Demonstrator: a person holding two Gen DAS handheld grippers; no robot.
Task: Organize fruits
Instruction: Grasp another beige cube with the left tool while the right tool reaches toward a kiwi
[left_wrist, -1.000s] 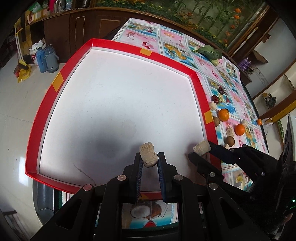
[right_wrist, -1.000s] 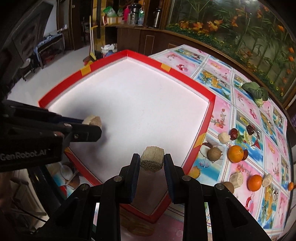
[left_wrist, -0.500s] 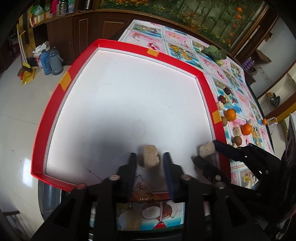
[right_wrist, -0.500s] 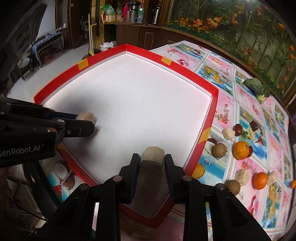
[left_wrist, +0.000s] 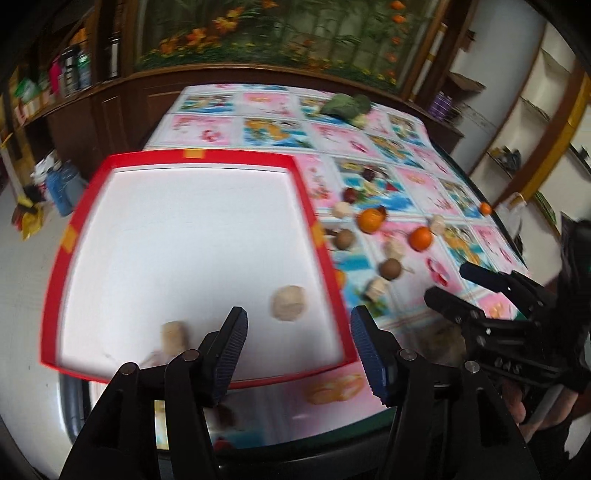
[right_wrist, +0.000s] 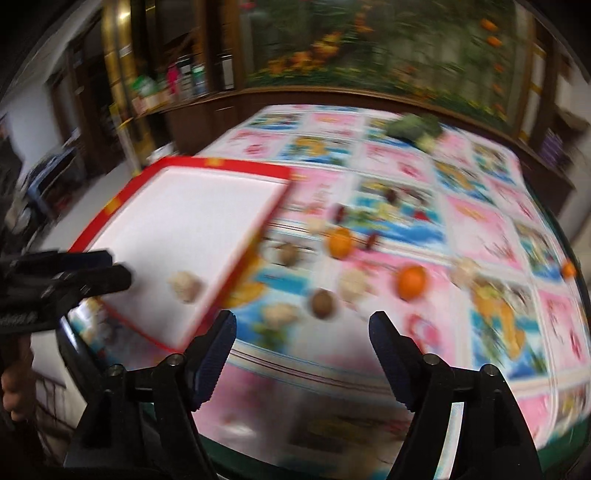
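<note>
Left wrist view: two pale beige fruits (left_wrist: 289, 302) (left_wrist: 173, 334) are seen lying near the front of the red-rimmed tray (left_wrist: 183, 161), so a small part of the sorting is judged done. Left gripper (left_wrist: 297, 343) and right gripper (right_wrist: 301, 341) are both spread wide and hold nothing. Oranges (left_wrist: 370, 220) (left_wrist: 421, 238), brown fruits (left_wrist: 390, 268) and other pale pieces (left_wrist: 376, 288) remain scattered on the patterned tablecloth (left_wrist: 417, 177), right of the tray.

Tray (left_wrist: 317, 236): matt white inside, red rim. Tablecloth (right_wrist: 480, 229): glossy print. Tongs pads (left_wrist: 231, 347): ribbed blue.
</note>
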